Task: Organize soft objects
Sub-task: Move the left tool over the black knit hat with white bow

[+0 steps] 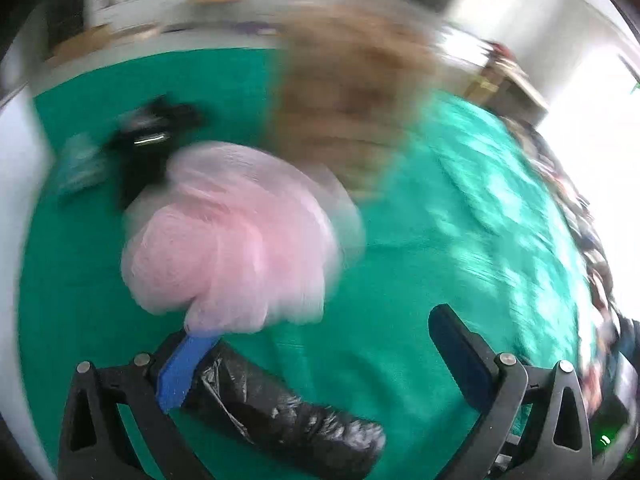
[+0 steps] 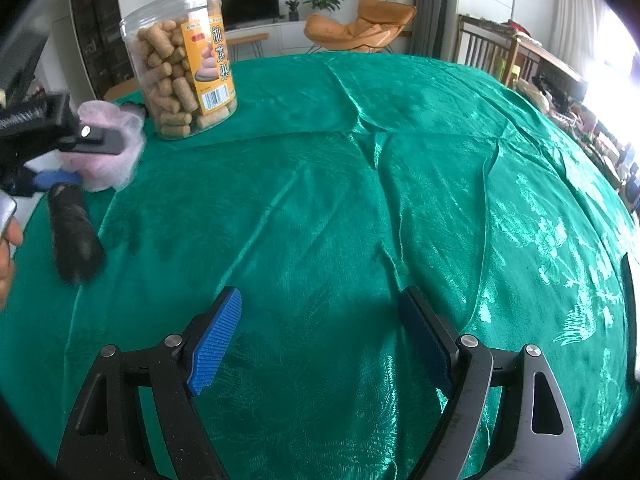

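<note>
- On the table (image 2: 320, 208), draped in a shiny green cloth (image 2: 400, 152), the right gripper (image 2: 320, 320) hovers with its jaws spread wide and nothing between them.
- At the far left of the right wrist view, the left gripper (image 2: 80, 160) sits by a pink mesh puff (image 2: 112, 160); a hand (image 2: 8, 248) shows at the frame edge.
- From the left wrist view, much blurred, the left gripper (image 1: 320, 328) has its jaws well apart; the pink mesh puff (image 1: 232, 240) lies against the tip of one blue pad (image 1: 184, 368), apart from the other.
- A black roll of plastic bags (image 1: 288, 404) lies on the cloth just beside that same pad, under the gripper.
- A clear jar of tan snacks (image 2: 184, 64) stands upright behind the puff.
- Dark blurred things (image 1: 148, 140) lie beyond the puff; I cannot tell what they are.
</note>
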A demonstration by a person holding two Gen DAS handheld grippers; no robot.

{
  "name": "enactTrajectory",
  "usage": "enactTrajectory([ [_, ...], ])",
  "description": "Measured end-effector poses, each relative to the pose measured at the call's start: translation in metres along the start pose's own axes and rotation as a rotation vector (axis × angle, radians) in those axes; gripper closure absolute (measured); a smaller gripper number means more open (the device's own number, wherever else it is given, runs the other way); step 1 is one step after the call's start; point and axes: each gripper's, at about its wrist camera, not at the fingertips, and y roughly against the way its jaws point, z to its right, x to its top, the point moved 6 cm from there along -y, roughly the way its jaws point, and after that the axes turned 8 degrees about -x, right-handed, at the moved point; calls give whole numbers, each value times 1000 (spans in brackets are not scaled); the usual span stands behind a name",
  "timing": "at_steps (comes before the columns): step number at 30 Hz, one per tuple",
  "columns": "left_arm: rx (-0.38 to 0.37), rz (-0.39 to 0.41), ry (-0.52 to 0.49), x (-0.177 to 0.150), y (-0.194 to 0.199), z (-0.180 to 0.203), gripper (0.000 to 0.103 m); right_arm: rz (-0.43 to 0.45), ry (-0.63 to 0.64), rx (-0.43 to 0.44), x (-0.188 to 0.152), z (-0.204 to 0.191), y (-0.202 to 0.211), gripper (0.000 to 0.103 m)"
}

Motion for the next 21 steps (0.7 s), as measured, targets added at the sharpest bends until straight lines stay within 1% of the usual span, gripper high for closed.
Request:
enactTrajectory([
  [1, -57, -5, -21, -2, 1, 14, 0, 0, 0, 0, 0, 0, 0, 19],
  [2, -98, -5, -42, -3, 3, 25, 0, 0, 0, 1, 0, 0, 0, 19],
  [3, -122, -3, -65, -5, 8, 33, 0, 0, 0, 0, 0, 0, 0, 19],
  [4, -134, 4, -90, -7, 16, 40, 0, 0, 0, 0, 0, 0, 0, 19],
  [6, -142, 36, -112, -6, 38, 40, 0, 0, 0, 0, 0, 0, 0, 19],
  [8, -138, 103, -90, 4, 71, 25, 0, 0, 0, -1, 0, 0, 0, 19],
  [10, -104, 180, -29, 19, 100, -3, 0, 0, 0, -1, 0, 0, 0, 19],
  [12, -19, 256, 57, 34, 126, -40, 0, 0, 0, -1, 0, 0, 0, 19],
  [13, 47, 288, 130, 40, 139, -66, 0, 0, 0, -1, 0, 0, 0, 19],
  [15, 91, 319, 227, 44, 151, -97, 0, 0, 0, 0, 0, 0, 0, 19],
  [16, 103, 326, 260, 47, 151, -109, 0, 0, 0, -1, 0, 0, 0, 19],
  [18, 139, 311, 278, 49, 146, -124, 0, 0, 0, -1, 0, 0, 0, 19],
  [19, 168, 288, 266, 51, 135, -125, 0, 0, -1, -1, 0, 0, 0, 19],
  [21, 213, 237, 204, 60, 113, -121, 1, 0, -1, -1, 0, 0, 0, 19],
])
